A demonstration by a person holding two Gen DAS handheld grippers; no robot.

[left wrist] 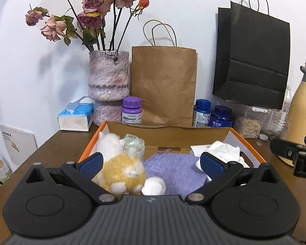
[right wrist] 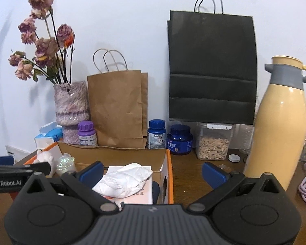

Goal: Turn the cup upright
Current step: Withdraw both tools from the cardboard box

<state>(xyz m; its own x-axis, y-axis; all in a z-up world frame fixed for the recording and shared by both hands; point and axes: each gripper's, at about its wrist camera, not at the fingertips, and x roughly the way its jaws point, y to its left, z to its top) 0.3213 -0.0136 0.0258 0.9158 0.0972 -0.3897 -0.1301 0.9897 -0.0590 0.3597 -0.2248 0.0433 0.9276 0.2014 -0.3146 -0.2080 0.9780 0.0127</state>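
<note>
What looks like the cup, clear and iridescent, sits at the back left of the cardboard box behind a plush toy, while the left gripper and the right gripper hover spread wide, both empty.

Each gripper, left gripper and right gripper, is built of black linkage arms on round pivots, blue fingertip pads, silver screws and a ribbed grey housing
</note>
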